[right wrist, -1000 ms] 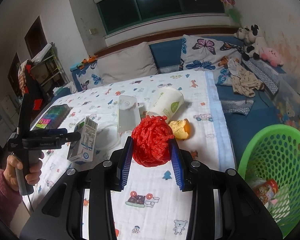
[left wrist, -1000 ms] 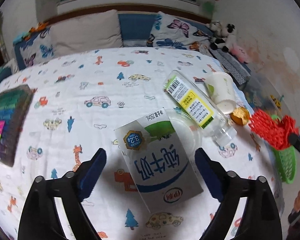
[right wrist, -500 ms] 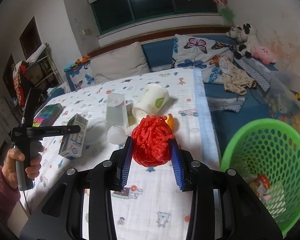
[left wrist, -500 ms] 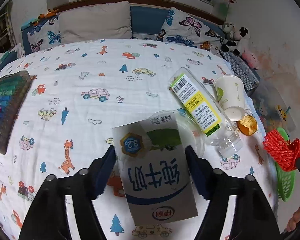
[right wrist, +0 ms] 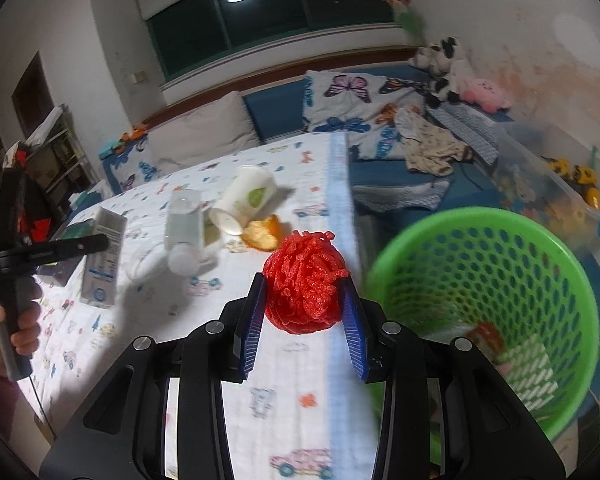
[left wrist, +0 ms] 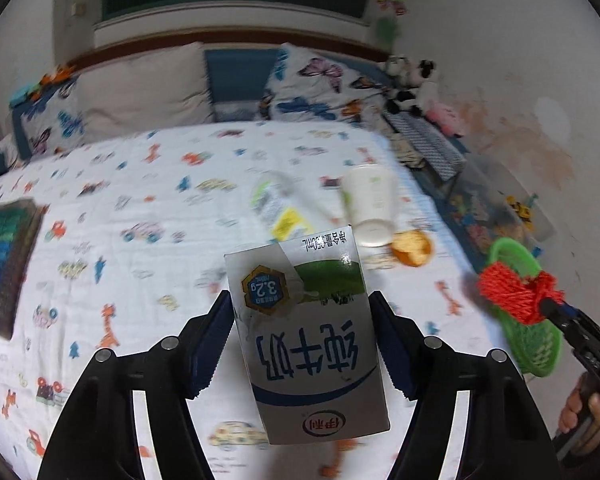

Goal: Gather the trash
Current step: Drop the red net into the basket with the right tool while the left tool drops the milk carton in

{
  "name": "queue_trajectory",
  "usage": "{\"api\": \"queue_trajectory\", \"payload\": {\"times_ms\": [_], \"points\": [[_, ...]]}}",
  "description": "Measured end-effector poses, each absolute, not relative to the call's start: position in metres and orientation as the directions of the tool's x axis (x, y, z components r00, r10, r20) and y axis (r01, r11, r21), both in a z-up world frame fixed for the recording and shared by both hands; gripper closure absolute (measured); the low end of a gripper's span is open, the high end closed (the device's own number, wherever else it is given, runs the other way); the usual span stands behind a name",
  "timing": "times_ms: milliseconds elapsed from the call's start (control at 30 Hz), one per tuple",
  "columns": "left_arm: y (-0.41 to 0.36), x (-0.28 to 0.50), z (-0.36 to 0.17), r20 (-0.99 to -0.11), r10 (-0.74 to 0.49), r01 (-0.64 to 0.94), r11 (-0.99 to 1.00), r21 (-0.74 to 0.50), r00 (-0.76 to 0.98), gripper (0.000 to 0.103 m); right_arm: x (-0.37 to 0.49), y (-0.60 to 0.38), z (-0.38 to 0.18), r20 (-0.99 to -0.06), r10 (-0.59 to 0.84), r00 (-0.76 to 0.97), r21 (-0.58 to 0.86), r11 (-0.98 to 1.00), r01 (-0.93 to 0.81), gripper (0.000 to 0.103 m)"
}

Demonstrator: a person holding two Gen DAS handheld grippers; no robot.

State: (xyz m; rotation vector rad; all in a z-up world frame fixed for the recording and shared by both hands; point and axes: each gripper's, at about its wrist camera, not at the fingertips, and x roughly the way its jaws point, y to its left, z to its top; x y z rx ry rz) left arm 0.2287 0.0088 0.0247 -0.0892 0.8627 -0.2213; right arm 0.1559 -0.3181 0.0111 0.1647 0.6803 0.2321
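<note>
In the left wrist view, the left gripper (left wrist: 300, 332) is clamped on one milk carton (left wrist: 305, 340), whose sides sit against both blue pads while its printed face looks up at the camera and its bottom end points toward the lens. Past the carton, on the cartoon-print bed sheet (left wrist: 132, 216), lie one clear plastic bottle (left wrist: 278, 210), blurred, one white paper cup (left wrist: 370, 204) on its side, and one piece of orange peel (left wrist: 412, 243) just beside the cup's mouth. At the right edge the other tool holds a red mesh wad (left wrist: 514, 294) in front of the green basket (left wrist: 534, 340). In the right wrist view, the right gripper (right wrist: 304, 306) is clenched on that single red mesh wad (right wrist: 306, 282), squeezed between both pads, over the sheet's edge and just left of the one green basket (right wrist: 480, 280), which stands beside the bed with some wrappers in its bottom. To the left, the cup (right wrist: 246, 200), bottle (right wrist: 184, 232) and peel (right wrist: 264, 232) lie close together, a clear lid (right wrist: 142, 264) beside the bottle, and the carton (right wrist: 102, 256) hangs in the other tool, gripped by a hand (right wrist: 10, 324).
</note>
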Motion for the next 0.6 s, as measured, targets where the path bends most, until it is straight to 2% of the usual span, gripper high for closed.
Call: {"api": "queue_trajectory", "payload": {"times_ms": [367,600], "points": [[-0.089,0.221,0.044,-0.716,-0.382,0.346,0.915,-0.205,0.585,0.037,0.134,-0.384,-0.003,-0.636,0.115,0.763,0.186,0.982,0.007,0.065],[-0.155,0.218,0.047,-0.709,-0.443,0.449,0.872,-0.196,0.549,0.037,0.124,-0.417,-0.022,-0.669,0.074,0.739,0.204,0.975,0.087,0.063]]}}
